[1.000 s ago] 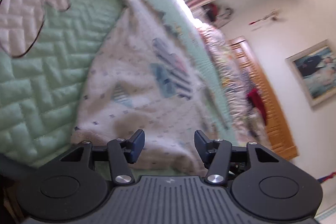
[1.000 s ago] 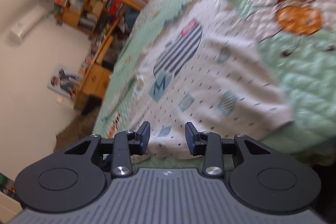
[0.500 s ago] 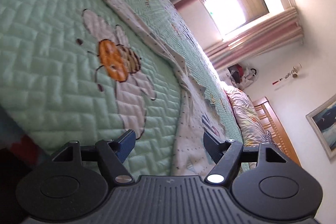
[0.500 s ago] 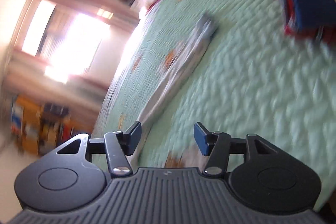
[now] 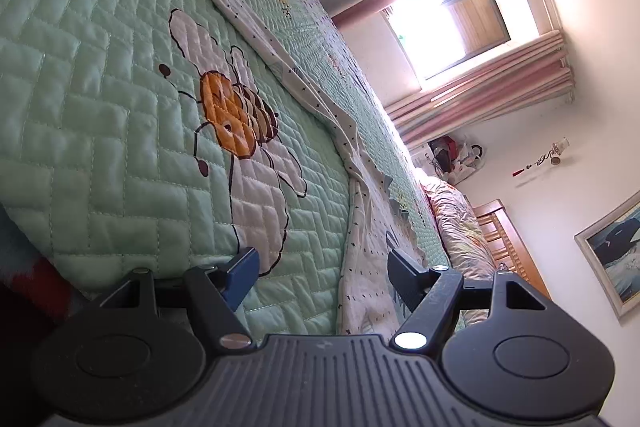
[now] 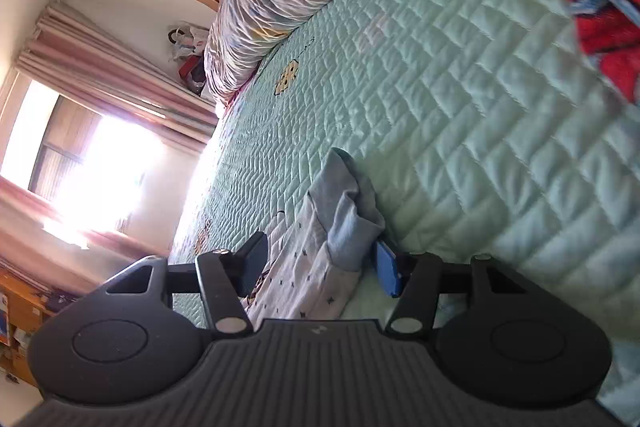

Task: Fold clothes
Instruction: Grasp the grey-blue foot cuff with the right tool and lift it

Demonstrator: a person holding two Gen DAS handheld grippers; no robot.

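A: Sleeve position? I see the white, dot-printed cotton garment [image 5: 360, 267] stretched along the green quilted bedspread [image 5: 100, 107].

B: Blue cuff [image 6: 348, 223] lies between my right gripper [image 6: 320, 263] jaws, parted, unclamped; left gripper [image 5: 320, 275] spread, empty.

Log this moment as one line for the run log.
stage: reaching sleeve | left gripper: open, over shirt hem | right gripper: open, straddling blue cuff | surface: green quilt
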